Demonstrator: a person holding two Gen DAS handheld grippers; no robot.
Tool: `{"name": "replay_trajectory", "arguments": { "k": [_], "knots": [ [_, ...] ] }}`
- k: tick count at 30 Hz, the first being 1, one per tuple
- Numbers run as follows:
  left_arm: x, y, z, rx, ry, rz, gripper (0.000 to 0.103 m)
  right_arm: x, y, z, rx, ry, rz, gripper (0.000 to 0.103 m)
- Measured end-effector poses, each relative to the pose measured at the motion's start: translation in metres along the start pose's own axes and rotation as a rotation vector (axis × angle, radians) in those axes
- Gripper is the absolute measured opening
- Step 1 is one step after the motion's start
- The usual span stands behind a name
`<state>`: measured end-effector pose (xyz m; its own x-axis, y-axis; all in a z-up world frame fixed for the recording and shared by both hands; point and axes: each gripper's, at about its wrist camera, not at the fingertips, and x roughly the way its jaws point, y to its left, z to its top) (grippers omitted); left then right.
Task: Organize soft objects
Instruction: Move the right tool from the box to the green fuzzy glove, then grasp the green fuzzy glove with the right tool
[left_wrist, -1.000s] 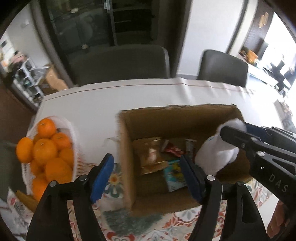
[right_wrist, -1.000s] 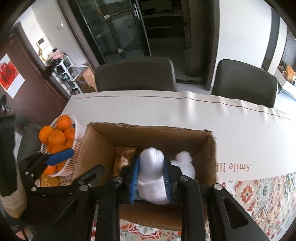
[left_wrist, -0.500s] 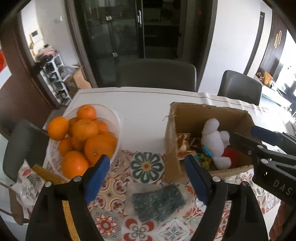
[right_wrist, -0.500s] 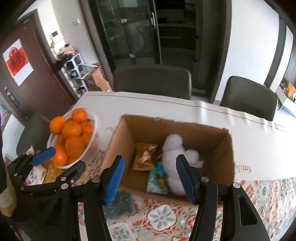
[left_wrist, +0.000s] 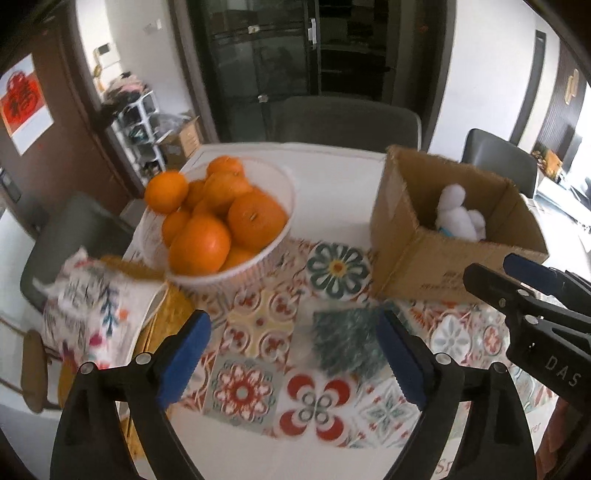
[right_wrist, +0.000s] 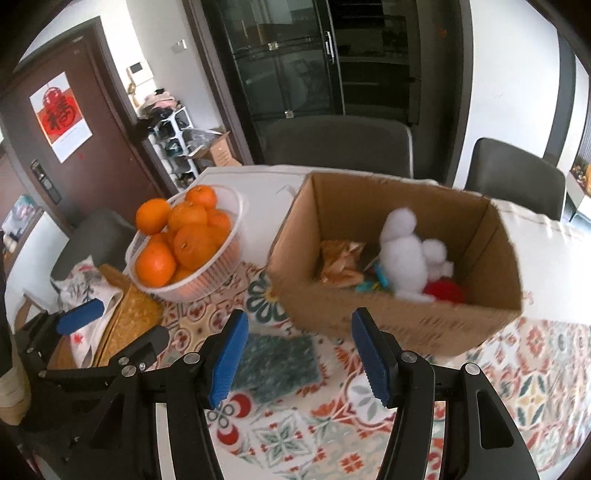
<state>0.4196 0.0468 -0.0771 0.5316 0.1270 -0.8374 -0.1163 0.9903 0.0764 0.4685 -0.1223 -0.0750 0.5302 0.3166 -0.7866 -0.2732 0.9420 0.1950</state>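
The white plush toy (right_wrist: 402, 254) lies inside the cardboard box (right_wrist: 369, 317), beside a red soft item (right_wrist: 443, 291) and a crumpled snack bag (right_wrist: 340, 262). My right gripper (right_wrist: 299, 354) is open and empty, hanging over the tablecloth in front of the box. A dark green fuzzy cloth (left_wrist: 343, 339) lies flat on the patterned cloth under my left gripper (left_wrist: 291, 354). The left jaws are opening and nothing is between them. The box (left_wrist: 424, 266) and plush (left_wrist: 458, 218) sit to the right in the left wrist view. A floral fabric pouch (left_wrist: 88, 310) rests at the table's left edge.
A white bowl (left_wrist: 258, 251) heaped with oranges stands left of the box, behind the green cloth (right_wrist: 277, 362). A yellow woven mat (right_wrist: 129, 314) lies under the pouch. Dark chairs line the far side of the table. My right gripper's fingers (left_wrist: 517, 280) show at the right.
The right gripper let go of the white plush toy in the box and drew back. Both grippers pulled away from the box toward the near left, and the left jaws spread wider.
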Motion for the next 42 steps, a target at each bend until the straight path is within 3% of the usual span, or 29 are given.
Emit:
{"name": "replay_trajectory", "arguments": {
  "k": [11, 29, 34, 37, 40, 42],
  "knots": [
    [0.026, 0.025, -0.056, -0.069, 0.085, 0.028, 0.092, 0.045, 0.020, -0.038, -0.055, 0.085, 0.055, 0.084],
    [0.086, 0.070, -0.108, -0.246, 0.248, 0.107, 0.092, 0.159, 0.078, -0.072, -0.380, 0.357, 0.021, 0.083],
    [0.096, 0.071, -0.107, -0.263, 0.260, 0.106, 0.092, 0.172, 0.077, -0.072, -0.370, 0.354, 0.012, 0.083],
    [0.098, 0.069, -0.105, -0.266, 0.260, 0.105, 0.092, 0.174, 0.077, -0.073, -0.384, 0.333, -0.004, 0.077],
    [0.098, 0.066, -0.101, -0.256, 0.255, 0.110, 0.092, 0.172, 0.073, -0.073, -0.379, 0.308, -0.035, 0.055],
    [0.097, 0.064, -0.099, -0.260, 0.250, 0.091, 0.092, 0.167, 0.068, -0.070, -0.347, 0.303, -0.012, 0.046]
  ]
}}
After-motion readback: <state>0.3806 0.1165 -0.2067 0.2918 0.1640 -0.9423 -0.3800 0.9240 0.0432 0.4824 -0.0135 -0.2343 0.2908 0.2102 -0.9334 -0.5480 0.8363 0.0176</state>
